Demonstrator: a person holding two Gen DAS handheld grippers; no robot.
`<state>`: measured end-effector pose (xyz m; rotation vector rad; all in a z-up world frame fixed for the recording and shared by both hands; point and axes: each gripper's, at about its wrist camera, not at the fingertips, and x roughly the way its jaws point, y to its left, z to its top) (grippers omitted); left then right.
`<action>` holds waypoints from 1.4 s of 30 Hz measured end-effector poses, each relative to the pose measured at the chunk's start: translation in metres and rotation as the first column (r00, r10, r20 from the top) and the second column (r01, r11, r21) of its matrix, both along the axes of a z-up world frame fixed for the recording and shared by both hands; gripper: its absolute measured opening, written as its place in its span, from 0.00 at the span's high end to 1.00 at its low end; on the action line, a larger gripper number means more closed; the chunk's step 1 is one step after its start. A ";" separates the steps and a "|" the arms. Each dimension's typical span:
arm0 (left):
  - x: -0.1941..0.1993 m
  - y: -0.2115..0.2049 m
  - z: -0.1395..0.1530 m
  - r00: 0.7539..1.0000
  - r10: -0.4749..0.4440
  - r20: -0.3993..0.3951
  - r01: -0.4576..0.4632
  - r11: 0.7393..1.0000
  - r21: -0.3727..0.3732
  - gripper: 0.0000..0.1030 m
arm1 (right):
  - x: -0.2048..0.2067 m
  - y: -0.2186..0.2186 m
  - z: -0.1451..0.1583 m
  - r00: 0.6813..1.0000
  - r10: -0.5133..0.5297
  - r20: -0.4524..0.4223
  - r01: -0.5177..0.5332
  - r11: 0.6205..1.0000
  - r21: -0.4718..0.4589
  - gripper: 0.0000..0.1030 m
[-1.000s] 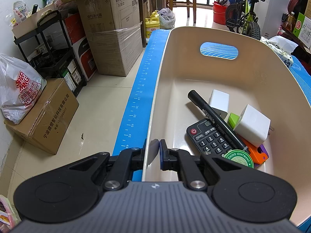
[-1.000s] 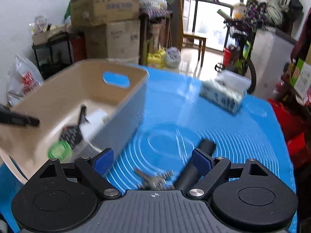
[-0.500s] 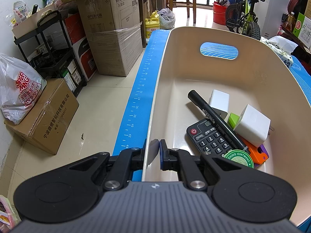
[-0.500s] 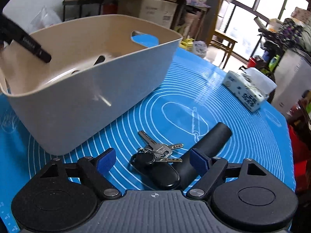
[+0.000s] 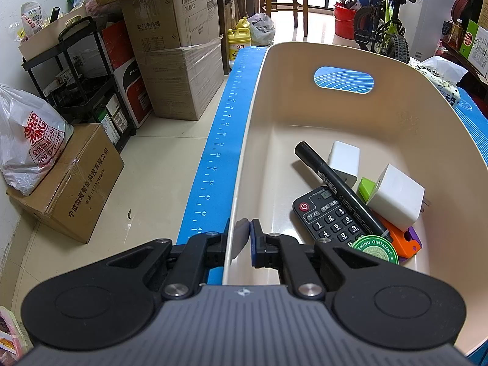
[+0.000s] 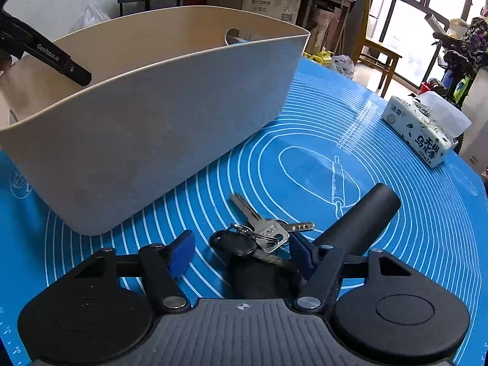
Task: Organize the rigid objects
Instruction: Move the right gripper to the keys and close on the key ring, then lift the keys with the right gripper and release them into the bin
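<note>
I have dropped my right gripper over the keys, jaws closing around them; left gripper clamps the bin rim.

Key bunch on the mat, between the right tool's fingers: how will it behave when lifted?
Probably floppy: the key bunch is loose keys and a black fob on a ring, so unpinched parts should dangle. Likely to slip, being flat smooth metal. The right tool is closing around it; the black cylinder close alongside might roll if nudged.
</note>
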<state>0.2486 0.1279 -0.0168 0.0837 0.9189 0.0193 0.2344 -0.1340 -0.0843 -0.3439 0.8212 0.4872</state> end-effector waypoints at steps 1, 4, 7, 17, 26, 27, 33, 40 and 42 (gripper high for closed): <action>0.000 0.000 0.000 1.000 0.000 0.000 0.000 1.000 0.000 0.90 | 0.000 0.000 0.001 1.000 0.002 -0.002 -0.002 1.000 0.007 0.42; 0.000 0.000 0.000 1.000 0.000 0.000 0.000 1.000 0.000 0.90 | -0.001 0.000 0.002 1.000 -0.001 0.000 0.001 1.000 0.007 0.51; 0.000 0.000 0.000 1.000 0.000 0.000 0.000 1.000 0.000 0.90 | -0.002 0.001 0.004 1.000 -0.003 0.011 0.003 1.000 -0.001 0.65; 0.000 0.000 0.000 1.000 0.000 0.000 0.000 1.000 0.000 0.90 | -0.007 0.000 0.008 0.998 -0.046 0.051 0.045 0.999 0.015 0.66; 0.000 0.000 0.000 1.000 0.000 0.000 0.000 1.000 -0.001 0.90 | -0.019 -0.003 0.030 0.989 -0.073 0.129 0.068 0.997 0.041 0.66; 0.000 0.000 0.000 1.000 0.000 0.000 0.000 1.000 -0.001 0.90 | -0.020 -0.003 0.033 0.988 -0.076 0.138 0.070 0.997 0.042 0.66; 0.000 0.000 0.000 1.000 0.000 0.000 0.000 1.000 -0.001 0.90 | -0.025 -0.004 0.052 0.978 -0.080 0.191 0.073 0.996 0.042 0.66; 0.000 0.001 0.000 1.000 0.000 0.000 0.000 1.000 -0.001 0.90 | -0.030 -0.002 0.084 0.958 -0.078 0.275 0.071 0.997 0.033 0.66; 0.000 0.000 0.000 1.000 0.000 0.000 0.000 1.000 -0.001 0.90 | -0.032 -0.001 0.095 0.950 -0.076 0.303 0.069 0.997 0.034 0.66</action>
